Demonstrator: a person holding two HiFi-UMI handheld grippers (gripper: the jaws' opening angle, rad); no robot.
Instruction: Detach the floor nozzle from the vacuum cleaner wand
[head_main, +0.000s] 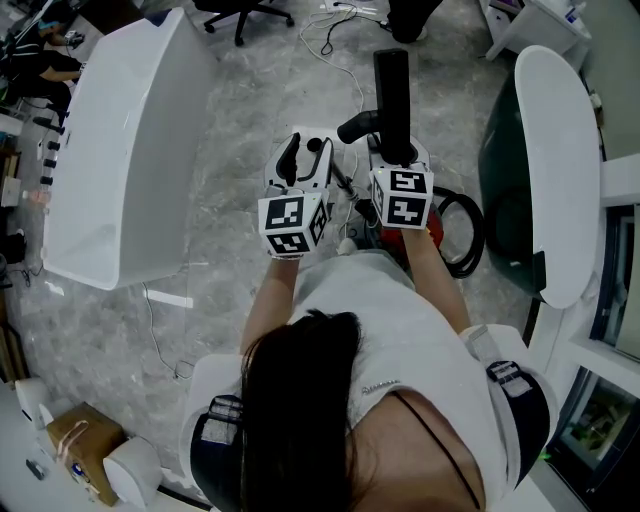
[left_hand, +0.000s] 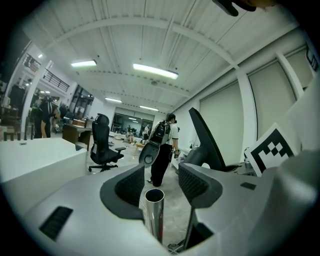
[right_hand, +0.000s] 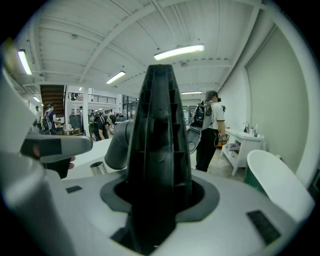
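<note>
Both bare forearms reach forward from the body, nearly parallel. The left arm (head_main: 265, 300) and the right arm (head_main: 440, 285) carry their grippers side by side, near each other, with the marker cubes facing up toward the head. The left gripper (head_main: 303, 158) points roughly level, its jaws apart; the wand (left_hand: 154, 215) stands in the gap, close to one pad and clear of the other. The right gripper (head_main: 398, 150) has its jaws clamped on the nozzle (right_hand: 159, 150), which fills the whole space between the pads.
</note>
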